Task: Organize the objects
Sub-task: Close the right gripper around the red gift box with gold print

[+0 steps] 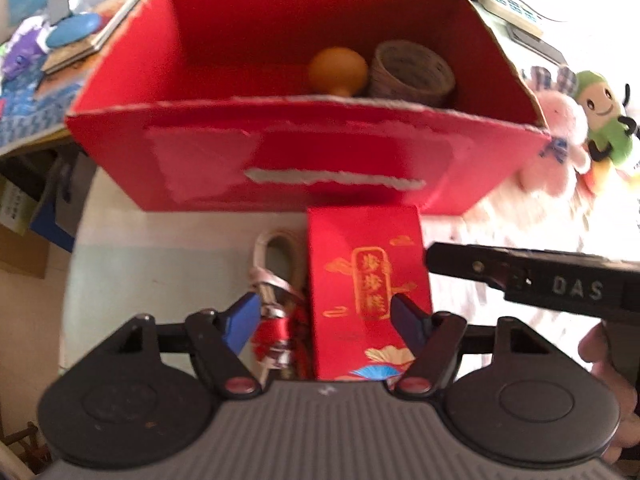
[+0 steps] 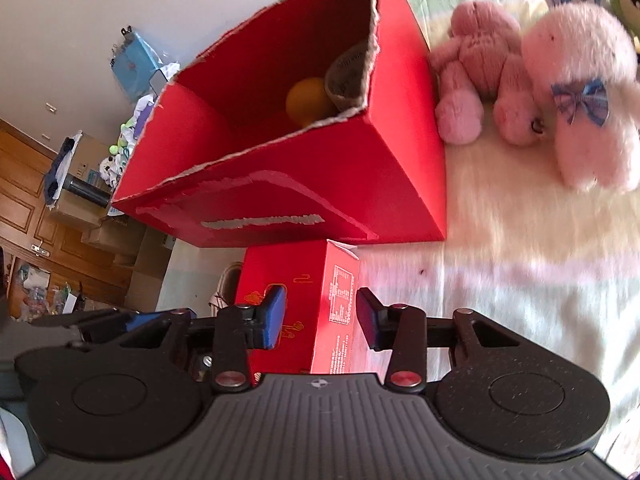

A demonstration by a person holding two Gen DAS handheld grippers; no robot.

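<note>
two grippers on one item. small red gift box [image 1: 362, 292], gold lettering on its face, upright just in front of the large red carton [image 1: 304, 160], near its front wall; contact cannot be told.

left gripper [image 1: 324, 316]: jaws fairly wide, the gift box and a shiny red-and-silver ornament [image 1: 276, 328] both between the blue pads; whether the pads press on either cannot be told.

right gripper [image 2: 320, 316]: jaws partly open around the gift box's printed corner [image 2: 340, 300]; right pad looks clear of the side, left pad overlaps the front face, firm hold not confirmed.

carton contents: orange round object [image 1: 336, 70], woven cup [image 1: 412, 70], both at the far right of the floor; left part bare.

nearby, unsorted: pink plush rabbit [image 2: 576, 92], pink plush bear [image 2: 480, 68], green plush [image 1: 604, 120], on the pale bedcover [image 2: 500, 280].

step judged: securing the gift box for transfer into the carton. next move calls for a closed grip, a lift above the torn front rim, then placement in the carton's bare left part.
</note>
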